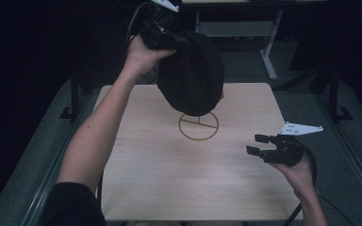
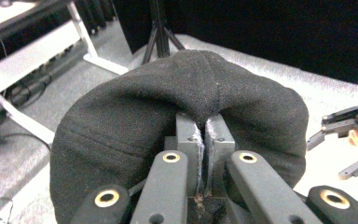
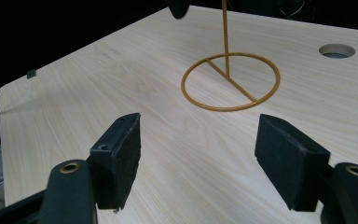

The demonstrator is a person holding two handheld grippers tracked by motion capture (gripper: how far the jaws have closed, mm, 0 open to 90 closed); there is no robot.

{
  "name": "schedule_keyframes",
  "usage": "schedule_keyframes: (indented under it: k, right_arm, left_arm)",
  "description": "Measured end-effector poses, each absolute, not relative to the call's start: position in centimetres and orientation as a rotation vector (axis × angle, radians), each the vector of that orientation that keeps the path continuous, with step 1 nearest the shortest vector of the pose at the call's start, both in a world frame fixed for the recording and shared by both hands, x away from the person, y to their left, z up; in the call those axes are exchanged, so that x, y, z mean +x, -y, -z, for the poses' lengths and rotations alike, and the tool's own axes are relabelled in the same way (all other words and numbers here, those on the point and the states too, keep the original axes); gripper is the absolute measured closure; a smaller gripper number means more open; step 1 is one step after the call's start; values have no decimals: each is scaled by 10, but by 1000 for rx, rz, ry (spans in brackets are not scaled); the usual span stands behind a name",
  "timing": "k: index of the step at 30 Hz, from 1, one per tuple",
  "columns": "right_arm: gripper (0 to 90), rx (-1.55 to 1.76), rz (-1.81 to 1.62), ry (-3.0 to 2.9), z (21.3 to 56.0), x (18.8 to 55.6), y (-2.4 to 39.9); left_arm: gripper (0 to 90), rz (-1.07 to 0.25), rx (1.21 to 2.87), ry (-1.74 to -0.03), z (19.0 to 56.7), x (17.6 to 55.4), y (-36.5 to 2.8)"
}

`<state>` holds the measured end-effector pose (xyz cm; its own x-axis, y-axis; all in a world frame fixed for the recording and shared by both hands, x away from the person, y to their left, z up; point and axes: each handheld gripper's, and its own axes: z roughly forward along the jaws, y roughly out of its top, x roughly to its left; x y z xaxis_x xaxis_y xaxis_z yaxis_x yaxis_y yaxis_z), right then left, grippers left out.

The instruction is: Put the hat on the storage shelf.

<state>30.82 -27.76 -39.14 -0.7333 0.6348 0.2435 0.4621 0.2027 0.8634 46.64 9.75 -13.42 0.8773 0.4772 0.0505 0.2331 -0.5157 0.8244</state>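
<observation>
A black cloth cap point(image 1: 191, 75) hangs in the air above the table, pinched at its edge by my left gripper point(image 1: 169, 41), which is shut on it. In the left gripper view the jaws meet on a fold of the cap point(image 2: 186, 102), at my left gripper point(image 2: 204, 133). Below the cap stands a gold wire stand point(image 1: 198, 126) with a ring base and an upright rod point(image 3: 224, 32); its ring point(image 3: 230, 81) lies on the wood. My right gripper point(image 1: 259, 145) hovers open at the table's right, empty, its jaws pointing at the stand point(image 3: 198, 158).
The light wooden table point(image 1: 169, 188) has a round cable hole point(image 3: 336, 50) near its far right. A white desk frame point(image 1: 268, 52) stands beyond the table on grey floor. Dark surroundings lie on both sides.
</observation>
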Motion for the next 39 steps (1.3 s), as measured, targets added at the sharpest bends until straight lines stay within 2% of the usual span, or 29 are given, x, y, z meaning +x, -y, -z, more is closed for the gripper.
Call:
schedule_keyframes:
  k: [14, 22, 23, 25, 26, 28, 39]
  right_arm:
    - [316, 1058, -1558, -2291, 392, 306, 279]
    - [319, 1048, -1565, -2292, 394, 307, 278]
    - [318, 1049, -1562, -2296, 394, 307, 278]
    - [319, 1052, -1562, -2304, 396, 308, 277]
    - [319, 1049, -1565, -2310, 396, 308, 276]
    - [318, 1046, -1548, -2325, 398, 308, 274]
    - [315, 1057, -1532, -2329, 402, 308, 274]
  left_arm:
    - [870, -303, 2189, -551, 147, 486, -67]
    - [857, -297, 2206, -656, 172, 510, -39]
    - [830, -301, 2183, -678, 176, 513, -35]
    - [672, -309, 2181, -722, 184, 517, -26]
    - [629, -318, 2238, -705, 191, 518, -19]
    - [602, -390, 2313, -683, 200, 517, -10]
    - [525, -359, 2254, -652, 198, 508, -20]
